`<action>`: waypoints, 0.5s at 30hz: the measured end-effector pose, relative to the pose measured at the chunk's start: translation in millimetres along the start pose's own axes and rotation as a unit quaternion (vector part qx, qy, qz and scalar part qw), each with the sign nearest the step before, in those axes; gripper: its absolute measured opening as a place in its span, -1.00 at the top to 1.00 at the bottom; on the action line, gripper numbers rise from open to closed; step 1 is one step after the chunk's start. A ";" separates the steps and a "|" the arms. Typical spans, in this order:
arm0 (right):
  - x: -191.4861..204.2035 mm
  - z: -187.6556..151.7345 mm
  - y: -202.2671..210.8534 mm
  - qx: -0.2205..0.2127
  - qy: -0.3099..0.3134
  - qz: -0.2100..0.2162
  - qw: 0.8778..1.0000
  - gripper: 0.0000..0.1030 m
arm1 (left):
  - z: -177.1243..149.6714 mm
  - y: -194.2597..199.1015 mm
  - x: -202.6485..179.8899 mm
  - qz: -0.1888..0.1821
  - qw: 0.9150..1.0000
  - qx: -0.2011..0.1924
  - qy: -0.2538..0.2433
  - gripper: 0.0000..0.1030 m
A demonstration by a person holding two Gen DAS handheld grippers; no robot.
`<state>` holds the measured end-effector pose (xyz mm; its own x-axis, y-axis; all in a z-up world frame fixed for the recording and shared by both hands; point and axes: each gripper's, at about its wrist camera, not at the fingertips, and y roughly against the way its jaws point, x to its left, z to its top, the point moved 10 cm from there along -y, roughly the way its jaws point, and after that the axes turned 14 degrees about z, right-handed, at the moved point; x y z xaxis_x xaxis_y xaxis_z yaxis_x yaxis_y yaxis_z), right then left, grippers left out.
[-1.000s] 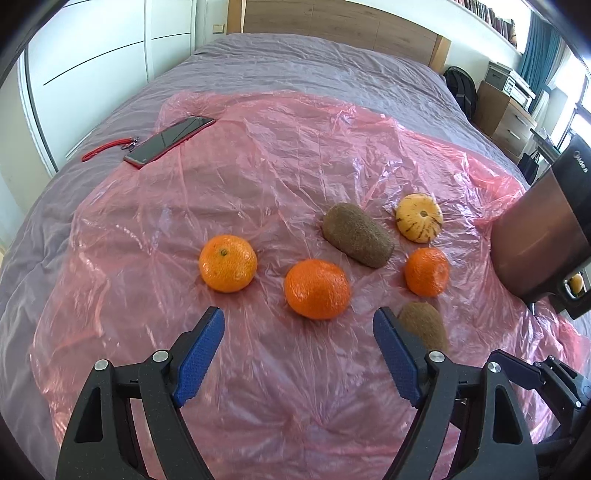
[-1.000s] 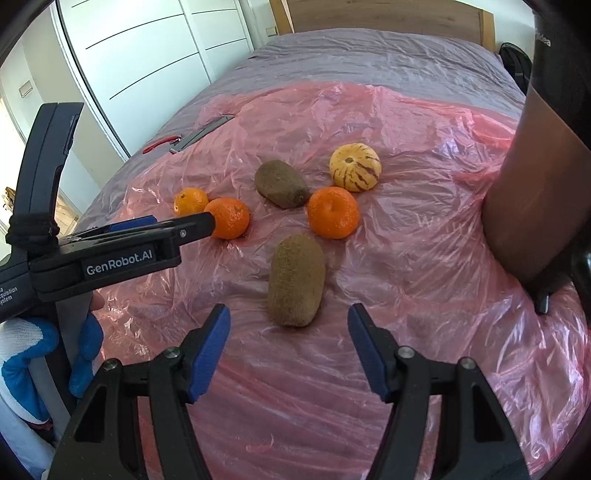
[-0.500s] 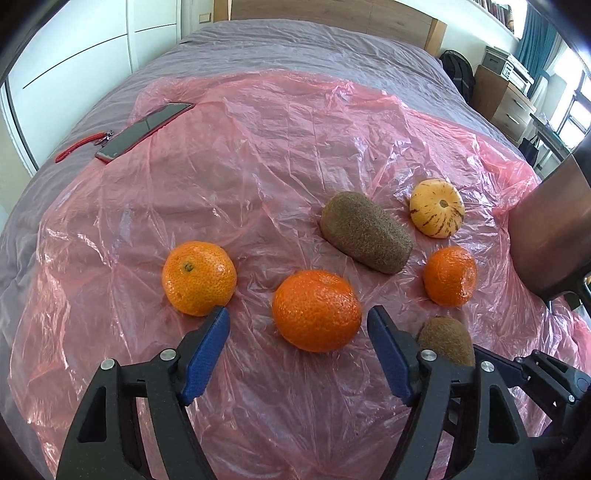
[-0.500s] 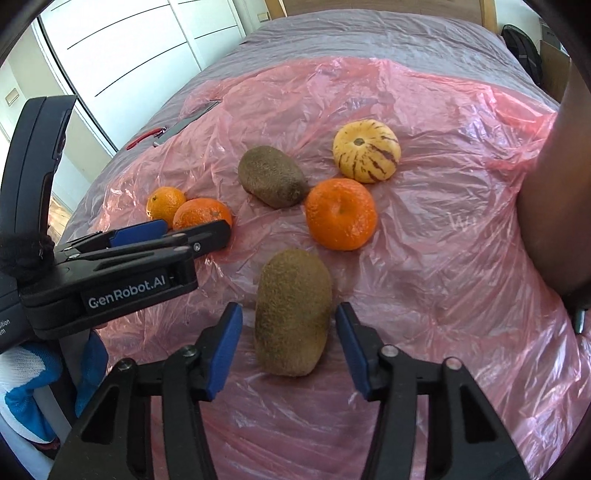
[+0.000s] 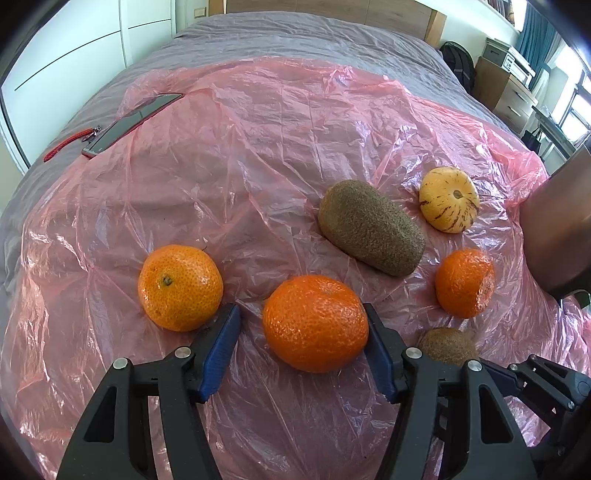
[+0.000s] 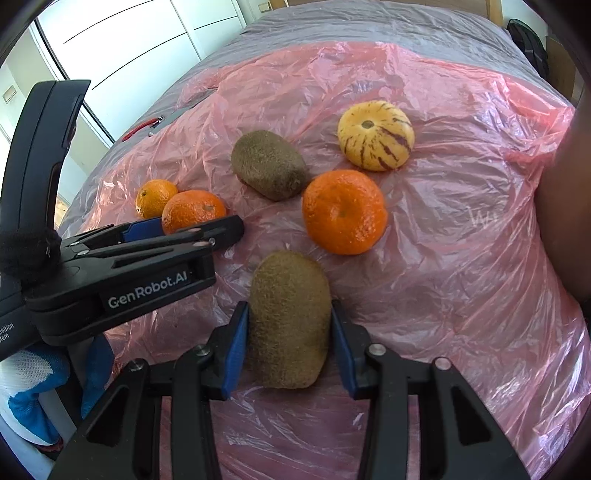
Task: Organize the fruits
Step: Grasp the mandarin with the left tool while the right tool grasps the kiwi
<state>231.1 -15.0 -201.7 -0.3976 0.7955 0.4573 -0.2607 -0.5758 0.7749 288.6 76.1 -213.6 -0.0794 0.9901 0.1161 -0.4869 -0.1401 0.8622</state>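
Your right tool (image 6: 290, 339) has just closed onto the fuzzy brown kiwi (image 6: 290, 317); your left tool (image 5: 303, 339) has been closing around the dimpled orange (image 5: 316, 323), its far pad touching, the near one just short. Both fruits lie on crinkled pink plastic sheet (image 5: 258, 147) spread across a grey bed (image 5: 295, 33), white wardrobe doors (image 5: 74, 48) beyond.

Glossy crinkled pink plastic sheet (image 5: 258, 155); fuzzy matt kiwi (image 6: 290, 321); dimpled shiny mandarin (image 5: 316, 323).
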 end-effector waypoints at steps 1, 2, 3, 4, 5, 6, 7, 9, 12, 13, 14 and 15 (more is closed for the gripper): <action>0.6 0.2 -1.1 0.000 0.003 -0.002 1.000 0.23 | -0.3 -0.5 -0.2 0.001 1.000 0.000 -0.001 -0.15; 0.6 0.0 -1.6 0.001 0.003 -0.001 1.000 0.24 | -0.6 -0.9 -0.4 0.001 1.000 -0.001 -0.002 -0.13; 0.3 0.1 -2.1 0.001 0.003 0.001 1.000 0.24 | -0.7 -1.0 -0.6 0.001 1.000 -0.002 -0.002 -0.11; -0.2 -0.4 -2.0 0.001 0.002 0.002 1.000 0.25 | -0.9 -0.8 -1.3 0.001 1.000 -0.002 -0.005 -0.04; -0.2 -0.4 -2.5 0.001 0.002 0.003 1.000 0.25 | -1.2 0.1 -3.2 -0.001 1.000 -0.003 -0.008 0.07; -0.2 0.0 -2.5 0.001 0.001 0.005 1.000 0.26 | -1.4 1.5 -5.7 -0.004 1.000 -0.005 -0.013 0.14; -0.4 0.1 -2.2 0.000 0.000 0.006 1.000 0.26 | -1.5 2.7 -7.6 -0.004 1.000 -0.005 -0.017 0.19; -1.3 0.3 -0.5 -0.002 -0.003 0.012 1.000 0.27 | -1.1 4.2 -9.4 0.001 1.000 -0.009 -0.022 0.20; -2.2 1.3 3.0 -0.006 -0.011 0.020 1.000 0.28 | 0.0 6.1 -7.4 -0.006 1.000 -0.008 -0.011 0.22; -2.0 1.3 4.5 -0.008 -0.012 0.022 1.000 0.29 | 0.6 7.2 -6.6 -0.007 1.000 -0.008 -0.008 0.22; -2.2 1.9 5.8 -0.008 -0.013 0.024 1.000 0.29 | 1.5 9.0 -6.2 -0.007 1.000 -0.010 -0.006 0.22; -1.9 2.1 7.3 -0.009 -0.013 0.025 1.000 0.29 | 2.3 10.9 -6.1 -0.006 1.000 -0.012 -0.006 0.23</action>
<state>231.8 -20.3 -196.0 -0.3868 0.7704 0.5069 -0.2579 -0.6181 0.7426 285.8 68.6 -203.8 -0.0628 0.9918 0.1110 -0.5085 -0.1275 0.8516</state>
